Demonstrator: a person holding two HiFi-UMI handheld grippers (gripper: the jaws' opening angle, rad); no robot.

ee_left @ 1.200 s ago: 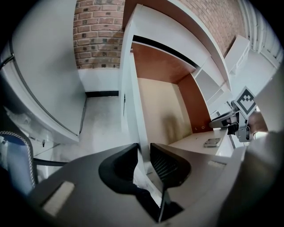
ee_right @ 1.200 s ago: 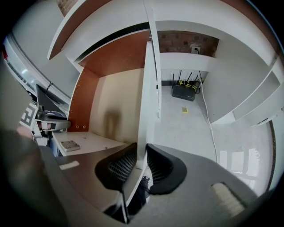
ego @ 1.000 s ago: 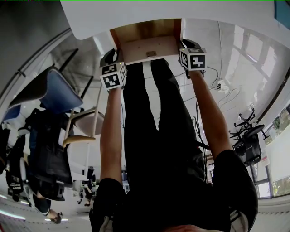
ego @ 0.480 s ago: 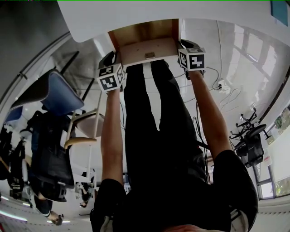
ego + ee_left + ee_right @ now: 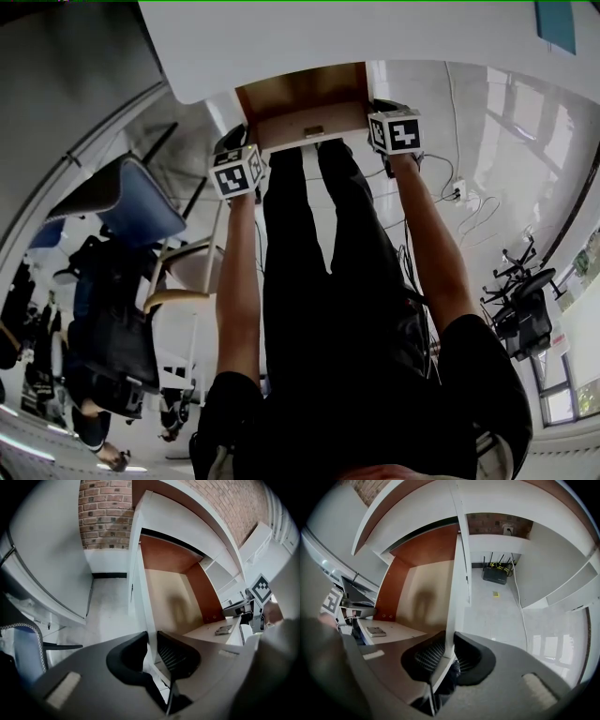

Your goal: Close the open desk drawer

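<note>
Bright even indoor light, glare on glossy floor (image 5: 506, 112), heavy fisheye bending, dark corners, foreground perhaps blurred

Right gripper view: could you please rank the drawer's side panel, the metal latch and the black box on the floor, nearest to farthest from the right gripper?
1. Drawer's side panel: clamped between the pads of the right gripper.
2. Metal latch: off to the left, on the drawer front.
3. Black box: far ahead, down on the floor.
</note>
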